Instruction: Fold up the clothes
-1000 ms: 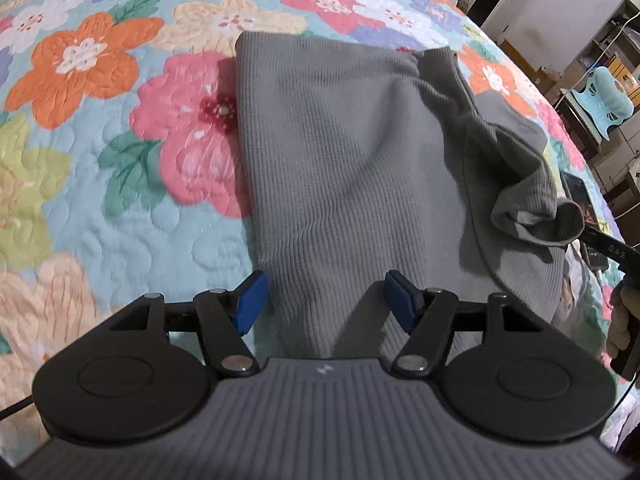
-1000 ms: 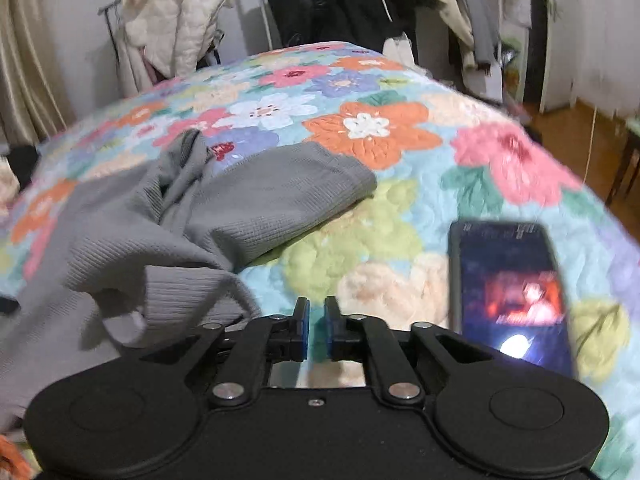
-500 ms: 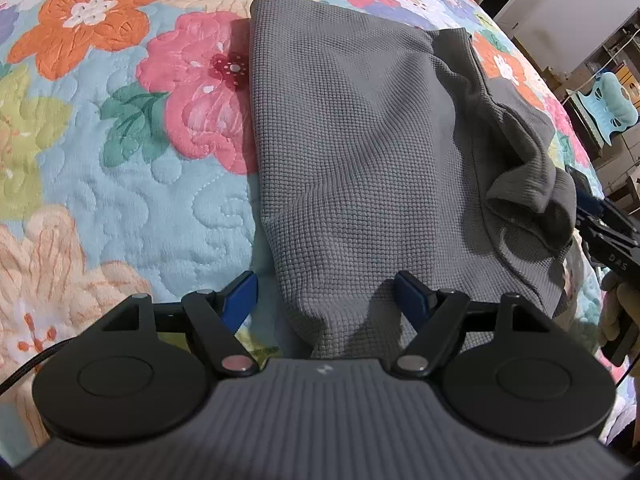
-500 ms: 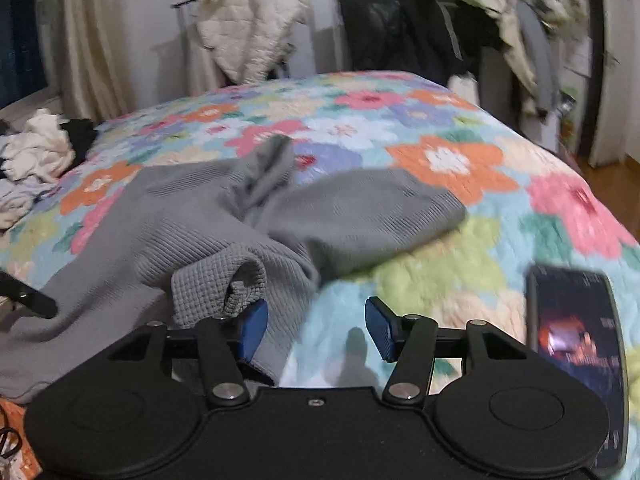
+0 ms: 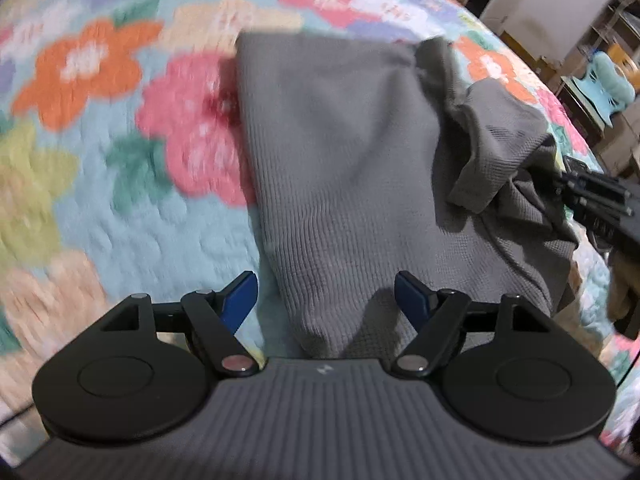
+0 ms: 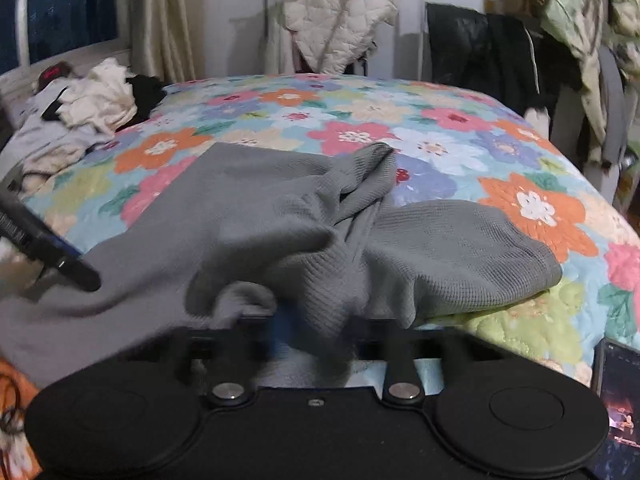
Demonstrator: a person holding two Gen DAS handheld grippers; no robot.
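Grey garment (image 5: 344,168) on floral quilt (image 5: 120,184): hem between wide-open left jaws, fold pinched in right jaws.

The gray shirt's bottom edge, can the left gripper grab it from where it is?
Probably yes. The left gripper is open with the gray shirt's near edge lying between its pads, and nothing covers that edge.
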